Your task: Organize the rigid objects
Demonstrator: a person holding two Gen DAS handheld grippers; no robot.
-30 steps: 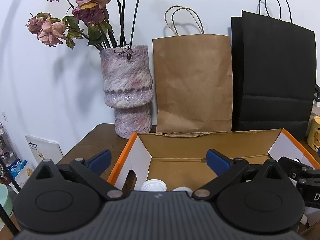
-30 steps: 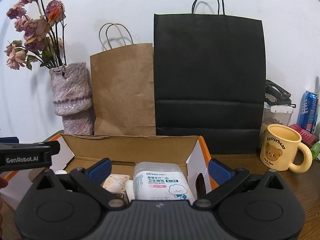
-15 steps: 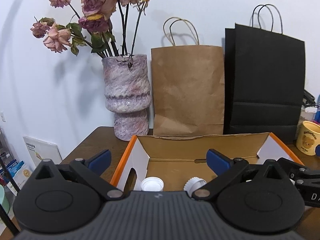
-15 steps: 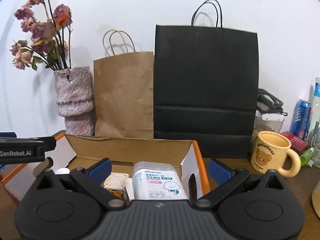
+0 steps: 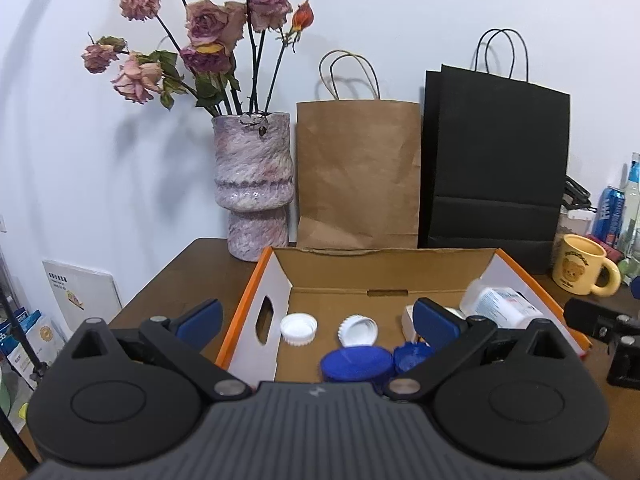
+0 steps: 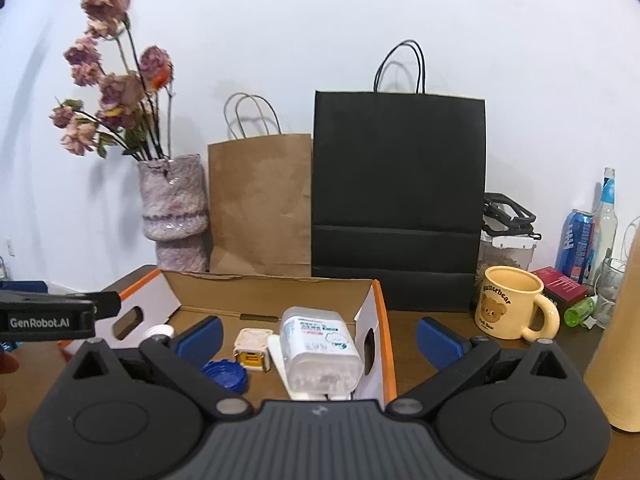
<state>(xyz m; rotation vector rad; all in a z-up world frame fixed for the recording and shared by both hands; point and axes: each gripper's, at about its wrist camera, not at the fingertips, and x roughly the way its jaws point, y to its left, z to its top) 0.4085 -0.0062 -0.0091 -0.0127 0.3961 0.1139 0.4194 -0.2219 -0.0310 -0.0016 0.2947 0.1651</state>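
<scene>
An open cardboard box (image 5: 384,268) with orange rims sits on the brown table and also shows in the right wrist view (image 6: 272,288). Inside lie two white caps (image 5: 299,329), blue lids (image 5: 356,364), a clear cotton-swab tub (image 6: 320,348) and a small cream cube (image 6: 252,350). My left gripper (image 5: 316,320) is open and empty, raised in front of the box. My right gripper (image 6: 318,334) is open and empty, raised at the box's right end.
A vase (image 5: 253,184) of dried roses, a brown paper bag (image 5: 358,172) and a black paper bag (image 5: 496,160) stand behind the box. A yellow bear mug (image 6: 512,306), can and bottles stand at the right. A tan cylinder (image 6: 624,352) is near right.
Both grippers have pulled back and up from the box, so more of its contents show. Both stay open.
</scene>
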